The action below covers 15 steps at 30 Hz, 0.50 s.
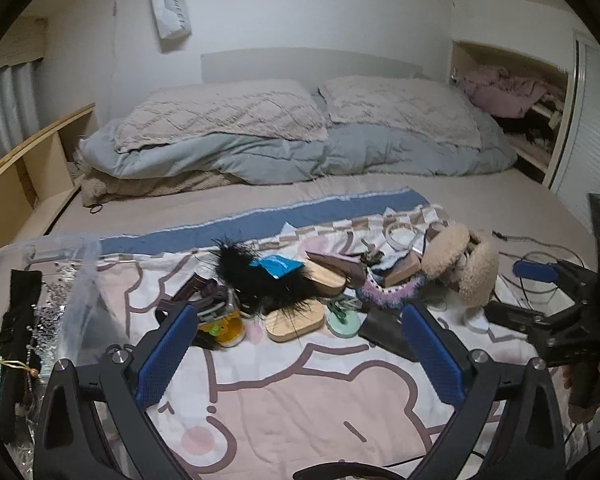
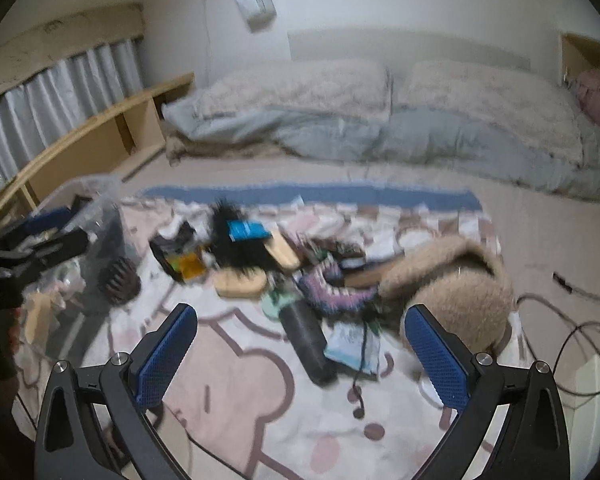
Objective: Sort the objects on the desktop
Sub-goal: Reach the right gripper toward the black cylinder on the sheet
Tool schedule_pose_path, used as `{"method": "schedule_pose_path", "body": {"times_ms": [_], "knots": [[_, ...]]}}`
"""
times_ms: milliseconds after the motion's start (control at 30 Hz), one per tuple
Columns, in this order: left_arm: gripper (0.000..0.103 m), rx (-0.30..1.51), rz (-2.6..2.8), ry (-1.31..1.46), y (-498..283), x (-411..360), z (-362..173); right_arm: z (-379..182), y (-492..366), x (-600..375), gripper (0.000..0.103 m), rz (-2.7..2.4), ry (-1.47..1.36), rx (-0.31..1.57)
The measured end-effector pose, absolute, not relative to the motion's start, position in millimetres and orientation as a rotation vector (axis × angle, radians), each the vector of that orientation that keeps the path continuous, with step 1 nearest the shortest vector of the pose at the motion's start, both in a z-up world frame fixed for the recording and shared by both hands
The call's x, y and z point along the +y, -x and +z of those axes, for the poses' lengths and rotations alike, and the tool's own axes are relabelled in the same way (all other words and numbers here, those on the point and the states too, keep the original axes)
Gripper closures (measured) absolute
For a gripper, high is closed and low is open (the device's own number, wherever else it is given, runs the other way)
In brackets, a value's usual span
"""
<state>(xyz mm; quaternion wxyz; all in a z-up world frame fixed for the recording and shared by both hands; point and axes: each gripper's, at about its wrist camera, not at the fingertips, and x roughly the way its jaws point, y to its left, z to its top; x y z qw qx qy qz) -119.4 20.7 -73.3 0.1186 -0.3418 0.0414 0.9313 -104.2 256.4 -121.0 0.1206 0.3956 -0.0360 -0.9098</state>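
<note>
A heap of small objects lies on a pink cartoon blanket (image 1: 300,400). It includes a black feathery piece (image 1: 256,280), a blue packet (image 1: 276,266), wooden blocks (image 1: 296,320), a green round item (image 1: 342,318), a purple fuzzy band (image 1: 392,292) and beige fluffy earmuffs (image 1: 460,264). My left gripper (image 1: 300,356) hovers open just short of the heap, holding nothing. My right gripper (image 2: 300,356) is open over a black cylinder (image 2: 308,340) and a pale blue packet (image 2: 354,344), beside the earmuffs (image 2: 448,284). The right wrist view is blurred.
A clear plastic bin (image 1: 80,280) with black and glittery items stands at the blanket's left edge; a brown claw clip (image 2: 118,280) shows in it. Black cables (image 2: 580,332) trail on the right. Pillows and a grey duvet (image 1: 300,152) lie behind, with a wooden shelf (image 1: 40,160) on the left.
</note>
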Motion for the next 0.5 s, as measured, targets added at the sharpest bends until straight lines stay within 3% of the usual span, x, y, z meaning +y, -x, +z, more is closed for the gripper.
{"method": "schedule_pose_path", "body": {"times_ms": [300, 367, 433, 500], "knots": [[0.000, 0.172, 2.672, 1.024, 128, 38, -88, -166, 128, 266, 0.002, -2.585, -1.371, -0.197], [0.000, 0.176, 2.664, 1.032, 130, 40, -92, -175, 137, 262, 0.043, -2.553, -1.418, -0.207], [0.000, 0.180, 2.657, 1.042, 132, 41, -95, -186, 145, 260, 0.055, -2.520, -1.468, -0.235], [0.000, 0.187, 2.652, 1.050, 134, 41, -98, -195, 153, 255, 0.056, -2.520, -1.504, -0.213]]}}
